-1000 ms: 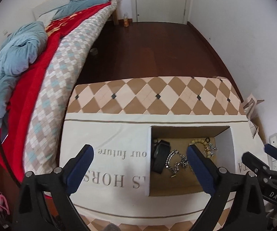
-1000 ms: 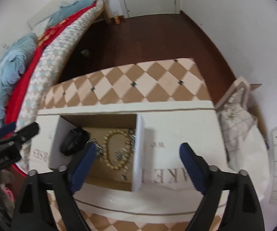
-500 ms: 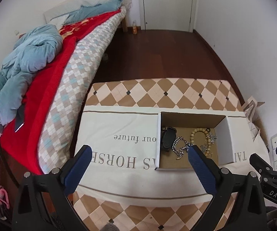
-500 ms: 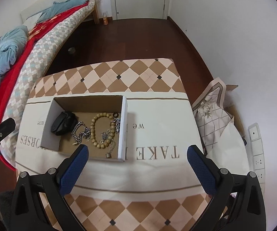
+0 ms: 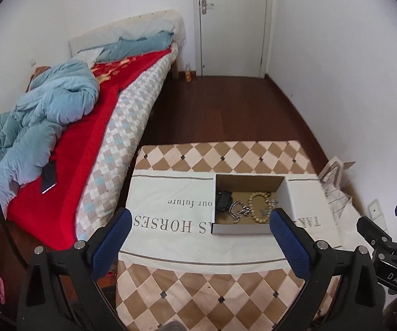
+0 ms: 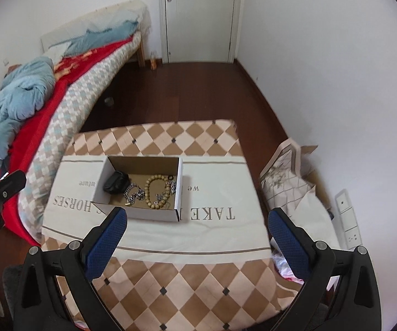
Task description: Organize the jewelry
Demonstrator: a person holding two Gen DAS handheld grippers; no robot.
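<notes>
Both the left gripper (image 5: pixel 198 224) and right gripper (image 6: pixel 197 222) stand wide and empty, the jewelry (image 6: pixel 154 190) gathered in the cardboard box (image 6: pixel 177 182) beyond their fingertips, evidently stowed.

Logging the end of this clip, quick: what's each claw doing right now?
Left claw: open, holding nothing.
Right claw: open wide, holding nothing; its jaws have just been opening with nothing between them.

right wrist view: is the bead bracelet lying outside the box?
No, the bead bracelet lies inside the cardboard box, beside a silver chain.
</notes>
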